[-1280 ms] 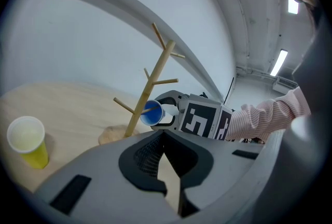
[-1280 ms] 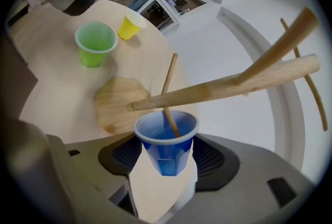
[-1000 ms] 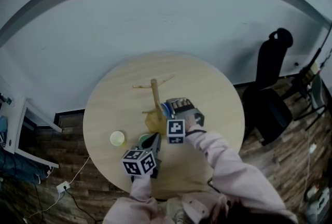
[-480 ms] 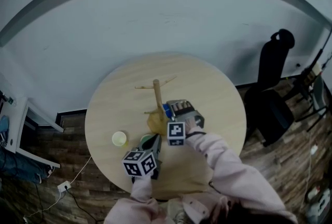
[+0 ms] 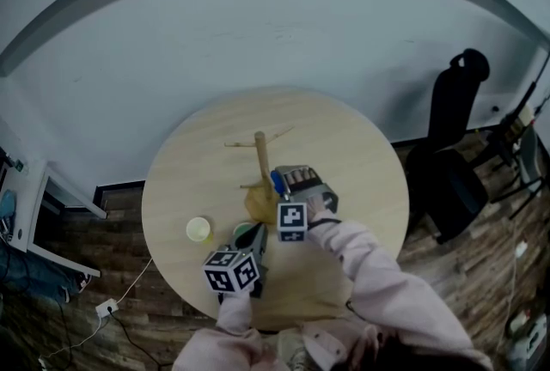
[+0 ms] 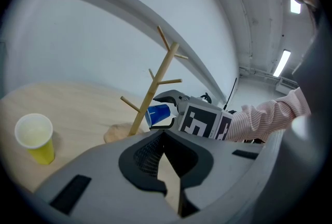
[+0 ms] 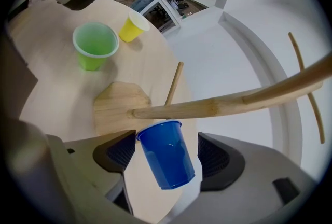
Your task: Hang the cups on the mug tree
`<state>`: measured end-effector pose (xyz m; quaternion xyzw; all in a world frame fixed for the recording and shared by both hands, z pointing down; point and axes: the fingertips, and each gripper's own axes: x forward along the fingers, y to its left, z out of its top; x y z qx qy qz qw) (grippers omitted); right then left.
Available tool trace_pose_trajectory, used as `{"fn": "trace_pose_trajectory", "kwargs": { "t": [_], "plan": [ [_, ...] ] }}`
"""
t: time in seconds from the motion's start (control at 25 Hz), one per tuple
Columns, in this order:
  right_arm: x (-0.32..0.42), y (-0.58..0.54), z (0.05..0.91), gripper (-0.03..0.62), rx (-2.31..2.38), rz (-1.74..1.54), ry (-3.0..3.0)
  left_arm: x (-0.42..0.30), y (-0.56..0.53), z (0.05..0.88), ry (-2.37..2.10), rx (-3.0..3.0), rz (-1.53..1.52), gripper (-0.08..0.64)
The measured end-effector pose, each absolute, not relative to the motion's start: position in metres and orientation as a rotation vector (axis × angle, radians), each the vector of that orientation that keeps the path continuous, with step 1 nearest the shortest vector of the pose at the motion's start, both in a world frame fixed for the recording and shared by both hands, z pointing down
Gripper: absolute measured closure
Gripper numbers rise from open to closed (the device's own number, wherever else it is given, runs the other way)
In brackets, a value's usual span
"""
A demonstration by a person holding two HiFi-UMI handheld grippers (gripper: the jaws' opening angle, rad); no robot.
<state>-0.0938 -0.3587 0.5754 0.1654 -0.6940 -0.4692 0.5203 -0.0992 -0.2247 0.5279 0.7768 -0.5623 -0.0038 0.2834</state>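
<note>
The wooden mug tree stands mid-table on its flat base. A blue cup hangs rim-up under one of its pegs. My right gripper brackets that cup. Its jaws have just been opening, and both pads stand off the cup's sides, the left one close to the rim. In the head view the right gripper sits just right of the trunk. My left gripper is shut with nothing in it, next to a green cup. A yellow cup stands further left.
The round wooden table ends close behind the tree, with a white wall beyond. A black office chair stands to the right of the table. The green cup and yellow cup sit upright, left of the tree's base.
Only a slight shift of the whole head view; both grippers, the tree and the cups keep their places.
</note>
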Motion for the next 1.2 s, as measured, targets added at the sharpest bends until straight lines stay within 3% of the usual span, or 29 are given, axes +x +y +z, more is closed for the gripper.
{"fn": "trace_pose_trajectory", "kwargs": {
  "t": [0.12, 0.56, 0.8, 0.88, 0.96, 1.2],
  "plan": [
    [-0.096, -0.354, 0.572, 0.161, 0.411, -1.120, -1.712, -0.098, -0.223, 0.527, -1.506, 2.082, -0.010, 0.565],
    [-0.093, -0.333, 0.569, 0.163, 0.434, -1.100, -1.829, -0.091, -0.215, 0.525, -1.518, 2.080, -0.006, 0.565],
    [-0.088, -0.317, 0.554, 0.246, 0.479, -1.053, -1.931, -0.086, -0.207, 0.522, -1.539, 2.077, -0.006, 0.565],
    [-0.088, -0.311, 0.551, 0.290, 0.499, -1.013, -1.976, -0.086, -0.205, 0.521, -1.547, 2.074, -0.007, 0.565],
    [-0.086, -0.306, 0.549, 0.375, 0.524, -0.954, -2.023, -0.084, -0.203, 0.521, -1.553, 2.071, -0.006, 0.565],
    [-0.082, -0.292, 0.539, 0.450, 0.605, -0.766, -2.174, -0.079, -0.197, 0.521, -1.577, 2.066, -0.009, 0.565]
  ]
}}
